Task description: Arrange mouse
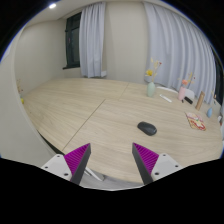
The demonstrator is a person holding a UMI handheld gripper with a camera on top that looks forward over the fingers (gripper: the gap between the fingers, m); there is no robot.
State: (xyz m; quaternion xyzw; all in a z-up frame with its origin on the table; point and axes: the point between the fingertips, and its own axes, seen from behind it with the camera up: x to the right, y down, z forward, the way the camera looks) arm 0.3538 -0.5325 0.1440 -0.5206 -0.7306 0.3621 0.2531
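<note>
The mouse is a small, dark, rounded computer mouse with a low oval shape, lying flat on the light wood-grain tabletop. It sits alone on the bare wood, toward the tabletop's far right part, well in from the near edge and short of the objects lined along the right side. Its finer details, such as buttons or a wheel, are too small to make out.

The hand-held gripper is held above the near edge of the tabletop with its two fingers spread wide apart. The magenta pads on their inner faces are both plainly visible, and nothing stands between them; only bare tabletop shows in the gap. The fingers grasp nothing and touch nothing. The mouse lies well beyond the fingertips, a little to the right of the gap's middle.

Near the tabletop's far right corner stands a small vase with flowers. Along the right edge lie a flat reddish-orange item and some pale upright items that cannot be identified. Behind the tabletop, light curtains hang before a dark window.
</note>
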